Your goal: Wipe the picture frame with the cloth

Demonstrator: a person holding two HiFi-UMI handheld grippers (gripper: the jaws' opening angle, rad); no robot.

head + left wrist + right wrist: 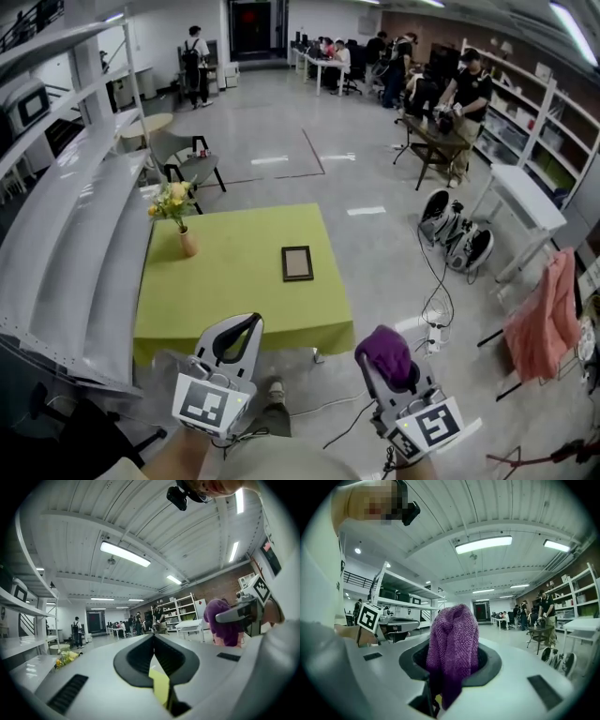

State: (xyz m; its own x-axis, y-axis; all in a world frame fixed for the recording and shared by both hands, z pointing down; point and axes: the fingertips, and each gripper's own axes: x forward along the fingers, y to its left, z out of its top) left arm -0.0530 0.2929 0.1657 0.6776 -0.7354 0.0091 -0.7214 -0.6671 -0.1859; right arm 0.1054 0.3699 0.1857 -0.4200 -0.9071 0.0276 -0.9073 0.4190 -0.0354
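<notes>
My right claw (392, 366) pinches a purple cloth (452, 644). The cloth is soft and bumpy, like knit, and it sits in a bunch over the claw's tips. My left claw (251, 323) is pressed together at the tips and holds nothing. The desk (234, 295) has a smooth yellow-green cover. The picture frame (297, 263) lies flat on it, a small dark rectangle with a brown middle, well apart from both claws. A little vase of yellow flowers (178, 211) stands near the desk's left edge.
</notes>
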